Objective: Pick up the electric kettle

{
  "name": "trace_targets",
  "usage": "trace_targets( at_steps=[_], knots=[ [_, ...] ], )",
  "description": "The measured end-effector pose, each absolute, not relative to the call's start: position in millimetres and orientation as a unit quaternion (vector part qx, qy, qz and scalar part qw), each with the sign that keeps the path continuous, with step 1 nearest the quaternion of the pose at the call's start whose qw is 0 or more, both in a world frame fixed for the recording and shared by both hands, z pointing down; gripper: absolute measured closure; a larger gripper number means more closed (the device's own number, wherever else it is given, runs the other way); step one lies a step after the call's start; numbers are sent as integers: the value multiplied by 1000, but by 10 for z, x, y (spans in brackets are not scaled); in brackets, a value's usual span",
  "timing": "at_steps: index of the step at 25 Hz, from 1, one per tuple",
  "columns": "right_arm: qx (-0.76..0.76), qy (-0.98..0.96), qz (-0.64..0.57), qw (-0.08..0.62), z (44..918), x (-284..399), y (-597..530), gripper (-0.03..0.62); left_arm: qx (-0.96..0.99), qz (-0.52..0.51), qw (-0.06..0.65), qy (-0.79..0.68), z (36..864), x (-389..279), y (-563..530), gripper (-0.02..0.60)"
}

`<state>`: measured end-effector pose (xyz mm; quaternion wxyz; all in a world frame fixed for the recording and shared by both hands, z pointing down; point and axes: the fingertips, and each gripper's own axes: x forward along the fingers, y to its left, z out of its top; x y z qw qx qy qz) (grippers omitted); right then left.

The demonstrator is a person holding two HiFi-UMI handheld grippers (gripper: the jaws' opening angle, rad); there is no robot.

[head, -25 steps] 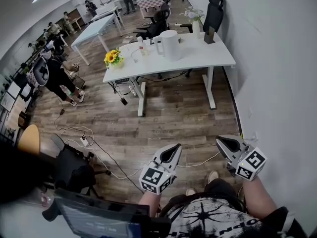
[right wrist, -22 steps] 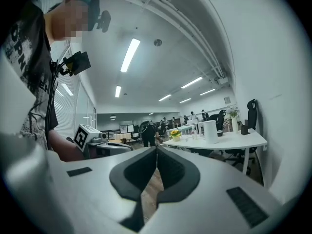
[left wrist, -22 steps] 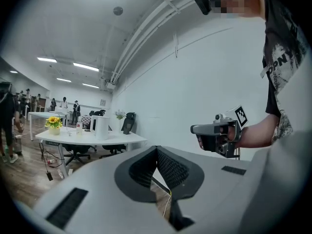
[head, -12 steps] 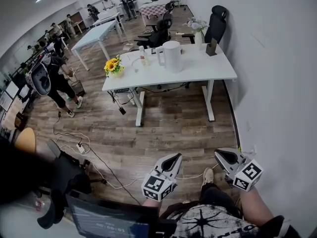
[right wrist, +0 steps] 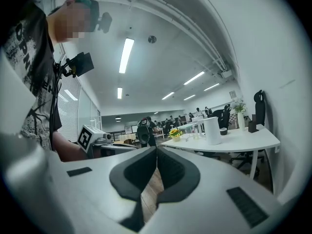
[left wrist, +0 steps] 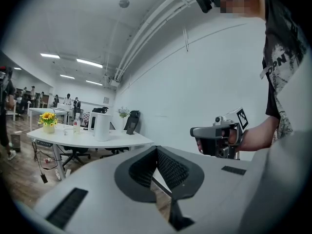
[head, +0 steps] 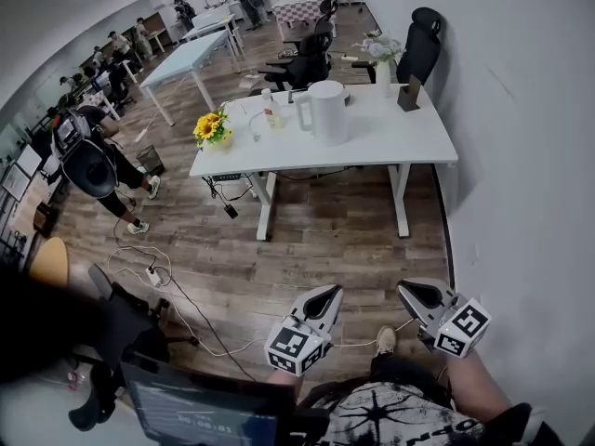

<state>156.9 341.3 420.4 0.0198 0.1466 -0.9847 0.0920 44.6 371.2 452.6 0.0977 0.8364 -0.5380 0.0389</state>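
Head view, kettle (head: 329, 111) on desk (head: 390, 137), flowers (head: 381, 46) in vase (head: 384, 77)

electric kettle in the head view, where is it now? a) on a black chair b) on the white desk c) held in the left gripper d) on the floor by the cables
b: the electric kettle stands upright on the white desk, well ahead of the left gripper and right gripper, both shut and empty.
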Motion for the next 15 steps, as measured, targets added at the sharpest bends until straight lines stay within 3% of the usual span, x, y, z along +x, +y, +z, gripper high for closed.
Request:
trace_targets(
  at_steps=[15],
  knots=[
    [78,-992,96,18,4187,1553,1808,571,800,29,130,-586,4562,464,2253,572]
  ],
)
